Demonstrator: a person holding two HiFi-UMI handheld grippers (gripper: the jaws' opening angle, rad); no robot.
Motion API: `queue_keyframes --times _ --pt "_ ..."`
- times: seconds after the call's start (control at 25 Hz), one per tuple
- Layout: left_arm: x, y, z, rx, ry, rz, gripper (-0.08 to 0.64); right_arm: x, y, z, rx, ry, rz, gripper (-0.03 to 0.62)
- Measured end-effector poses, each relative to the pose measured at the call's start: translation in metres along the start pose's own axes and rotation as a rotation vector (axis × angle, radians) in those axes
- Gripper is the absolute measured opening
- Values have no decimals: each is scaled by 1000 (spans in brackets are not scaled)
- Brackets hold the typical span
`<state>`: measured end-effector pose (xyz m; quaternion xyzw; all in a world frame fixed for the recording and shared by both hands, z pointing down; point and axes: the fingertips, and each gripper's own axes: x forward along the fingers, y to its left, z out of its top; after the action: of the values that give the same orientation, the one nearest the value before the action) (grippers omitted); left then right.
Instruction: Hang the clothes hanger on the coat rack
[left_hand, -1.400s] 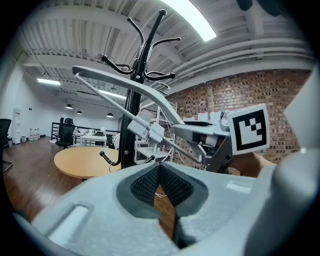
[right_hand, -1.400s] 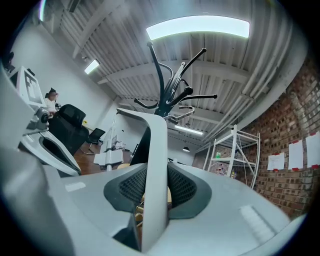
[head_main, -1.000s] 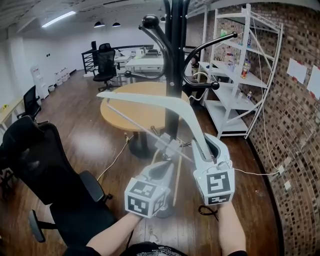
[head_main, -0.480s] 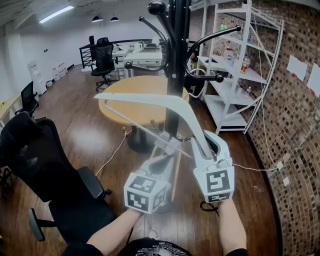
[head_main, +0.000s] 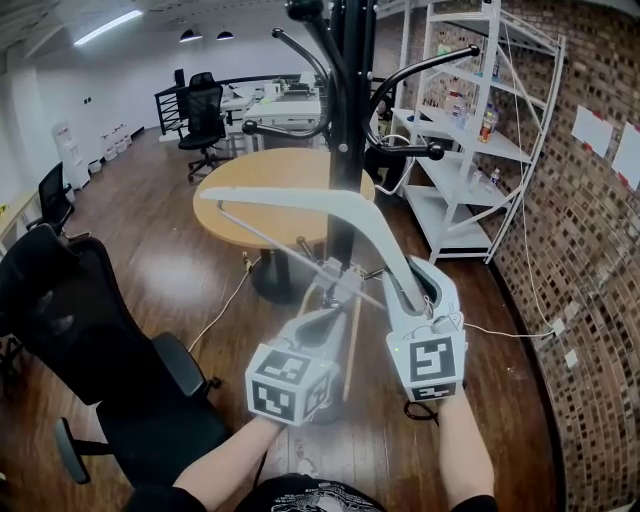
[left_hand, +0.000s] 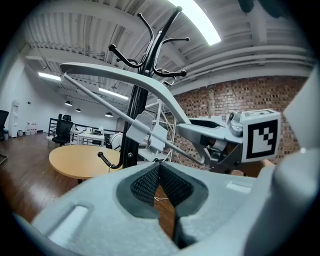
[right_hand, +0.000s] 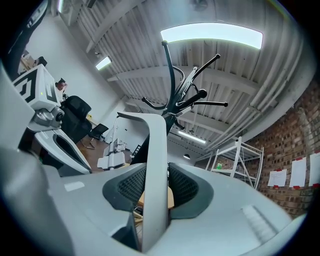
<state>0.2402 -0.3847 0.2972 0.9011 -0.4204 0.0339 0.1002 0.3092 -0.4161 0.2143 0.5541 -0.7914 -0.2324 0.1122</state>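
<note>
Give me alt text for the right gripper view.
The right tool has a white clothes hanger between its jaws, which have just been opening. Beyond it rises a black coat rack under a ceiling light; the left tool shows at left.

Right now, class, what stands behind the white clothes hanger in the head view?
Behind the clothes hanger stand the black coat rack and a round wooden table. The hanger's arm covers a strip of the rack's pole and of the tabletop.

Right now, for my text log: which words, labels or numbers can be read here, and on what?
No readable text anywhere.
Wall papers: too small to read.
Shelf bottles: labels too small to read.
Left cube, right cube: square patterns only, no words.
</note>
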Motion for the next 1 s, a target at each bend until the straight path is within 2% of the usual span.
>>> queue_keyframes --times 0.44,1.0 --pt "1 -4 -9 4 10 -7 5 -9 -15 -1 -4 -22 -85 199" --pt "-1 -25 -6 19 6 -42 5 -28 -12 -7 6 4 -104 190"
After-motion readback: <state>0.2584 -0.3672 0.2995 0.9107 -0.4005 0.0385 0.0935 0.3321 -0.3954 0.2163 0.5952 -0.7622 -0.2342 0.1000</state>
